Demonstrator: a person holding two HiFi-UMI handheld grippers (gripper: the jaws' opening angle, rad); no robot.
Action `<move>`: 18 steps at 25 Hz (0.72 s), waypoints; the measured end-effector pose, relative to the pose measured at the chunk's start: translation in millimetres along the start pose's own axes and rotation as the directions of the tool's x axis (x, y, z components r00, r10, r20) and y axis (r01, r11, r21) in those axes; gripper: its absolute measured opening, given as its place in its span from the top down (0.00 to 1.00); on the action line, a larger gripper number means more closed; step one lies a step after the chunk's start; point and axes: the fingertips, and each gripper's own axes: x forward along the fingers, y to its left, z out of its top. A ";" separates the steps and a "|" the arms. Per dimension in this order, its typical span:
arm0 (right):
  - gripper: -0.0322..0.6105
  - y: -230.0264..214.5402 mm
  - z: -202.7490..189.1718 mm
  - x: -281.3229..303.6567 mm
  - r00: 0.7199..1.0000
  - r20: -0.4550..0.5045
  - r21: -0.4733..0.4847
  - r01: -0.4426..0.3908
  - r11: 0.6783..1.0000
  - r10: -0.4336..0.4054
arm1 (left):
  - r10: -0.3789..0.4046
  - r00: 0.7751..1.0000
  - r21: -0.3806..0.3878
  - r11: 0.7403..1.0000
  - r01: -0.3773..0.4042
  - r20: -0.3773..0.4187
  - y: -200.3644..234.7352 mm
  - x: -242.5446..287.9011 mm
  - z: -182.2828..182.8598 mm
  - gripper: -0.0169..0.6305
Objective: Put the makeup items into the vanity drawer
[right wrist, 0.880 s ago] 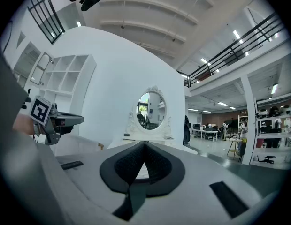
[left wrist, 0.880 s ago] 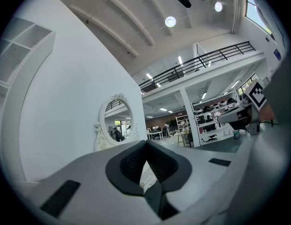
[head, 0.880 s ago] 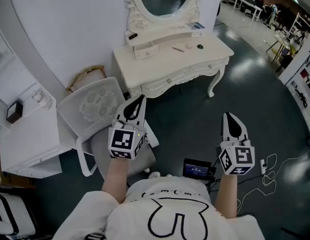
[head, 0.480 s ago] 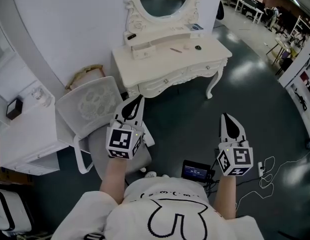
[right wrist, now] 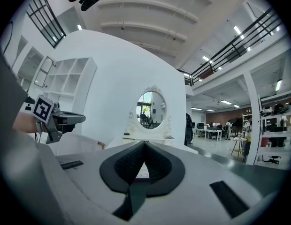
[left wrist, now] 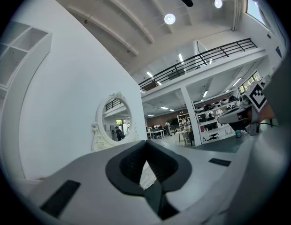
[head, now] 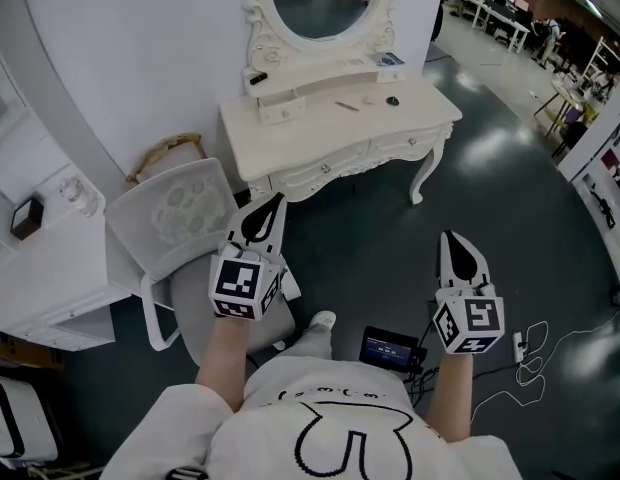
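- Makeup on the vanity (head: 310,133) top, toward its right half: pink stick (head: 347,106), pale small piece (head: 368,98), dark round piece (head: 392,100). All apart from one another, none in a drawer.
- More bits on the shelf under the mirror (head: 320,3): black item (head: 256,78) at the left end, blue-topped item (head: 388,59) at the right end.
- Small drawer (head: 278,110) at the top's back left, jutting forward of the shelf. Front drawers (head: 330,163) flush with the frame.
- Left gripper (head: 277,201): held level over the chair (head: 175,213), aimed toward the vanity and well apart from it. Jaws pressed together at the tips, nothing between them.
- Right gripper (head: 451,236): level over the dark floor (head: 370,243) to the chair's right, also well short of the vanity. Jaws closed tip to tip, empty.
- In the right gripper view, mirror and vanity straight ahead beyond the closed tips.
- Farther out: white cabinet (head: 50,278) at the left, with a black box (head: 28,218) and a glass jar (head: 78,196) on top.
- Near the person's feet: a screen (head: 390,348) lying on the floor, with white cables (head: 535,363) to its right.
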 end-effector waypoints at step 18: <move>0.94 -66.1 -9.9 132.3 0.996 0.007 -0.029 -0.093 0.995 0.093 | 0.052 0.998 -0.026 0.998 -0.053 -0.040 26.3 136.3 -29.8 0.93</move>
